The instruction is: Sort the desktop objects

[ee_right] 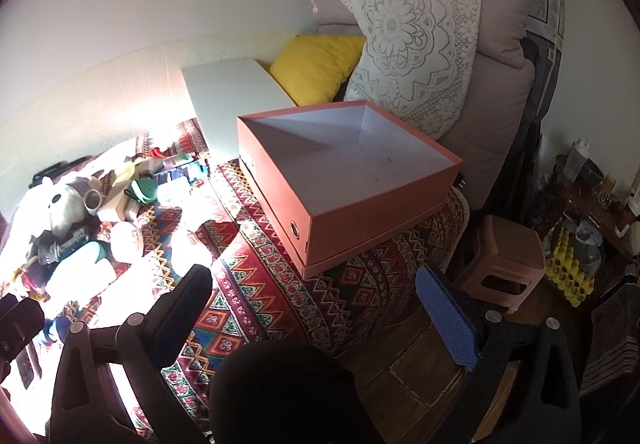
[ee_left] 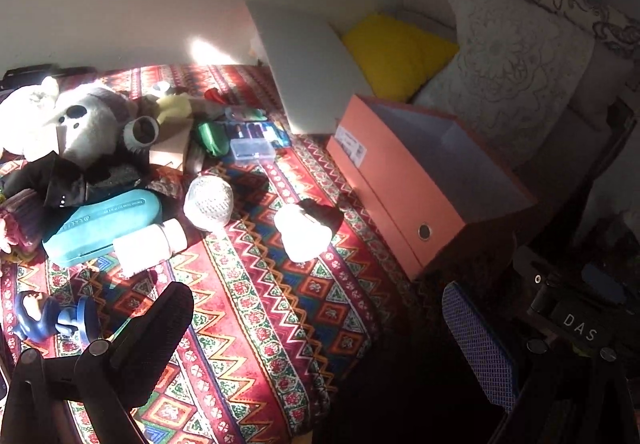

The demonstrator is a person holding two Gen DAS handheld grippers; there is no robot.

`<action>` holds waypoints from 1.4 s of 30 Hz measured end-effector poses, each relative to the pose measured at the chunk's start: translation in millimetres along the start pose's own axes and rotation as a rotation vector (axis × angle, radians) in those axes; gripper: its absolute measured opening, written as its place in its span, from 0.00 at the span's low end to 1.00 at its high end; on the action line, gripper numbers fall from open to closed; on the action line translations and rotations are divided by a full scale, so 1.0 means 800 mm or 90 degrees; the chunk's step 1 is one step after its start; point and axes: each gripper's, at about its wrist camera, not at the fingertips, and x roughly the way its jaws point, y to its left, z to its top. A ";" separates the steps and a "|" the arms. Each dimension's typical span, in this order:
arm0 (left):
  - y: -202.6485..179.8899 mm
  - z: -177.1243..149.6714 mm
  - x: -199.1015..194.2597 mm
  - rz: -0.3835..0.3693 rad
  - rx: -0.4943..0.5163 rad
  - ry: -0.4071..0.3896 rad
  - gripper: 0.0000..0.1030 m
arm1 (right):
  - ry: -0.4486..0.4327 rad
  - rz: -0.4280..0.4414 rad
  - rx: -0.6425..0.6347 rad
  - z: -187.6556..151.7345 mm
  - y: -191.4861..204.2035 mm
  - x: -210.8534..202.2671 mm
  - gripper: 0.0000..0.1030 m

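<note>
We see, left wrist view, plush toy [ee_left: 80,123] at 10 o'clock, teal case [ee_left: 102,226] beneath, white bottle [ee_left: 150,244] touching it. White cap [ee_left: 209,202] near centre. Orange box [ee_left: 420,179] at 3 o'clock — open, nothing inside. Left gripper [ee_left: 320,328] and right gripper [ee_right: 320,308] — jaws apart, holding nothing.
</note>
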 end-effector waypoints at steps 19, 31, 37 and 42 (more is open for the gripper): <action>0.000 0.001 -0.003 0.001 -0.009 0.004 0.99 | 0.010 0.009 -0.013 -0.004 0.006 0.005 1.00; -0.002 0.000 -0.003 0.002 -0.011 0.004 0.99 | 0.018 0.008 -0.021 -0.006 0.012 0.010 1.00; -0.004 -0.001 -0.003 0.002 -0.009 0.006 0.99 | 0.021 0.009 -0.024 -0.007 0.013 0.012 1.00; -0.005 -0.002 -0.003 0.001 -0.008 0.006 0.99 | 0.022 0.010 -0.026 -0.008 0.013 0.013 1.00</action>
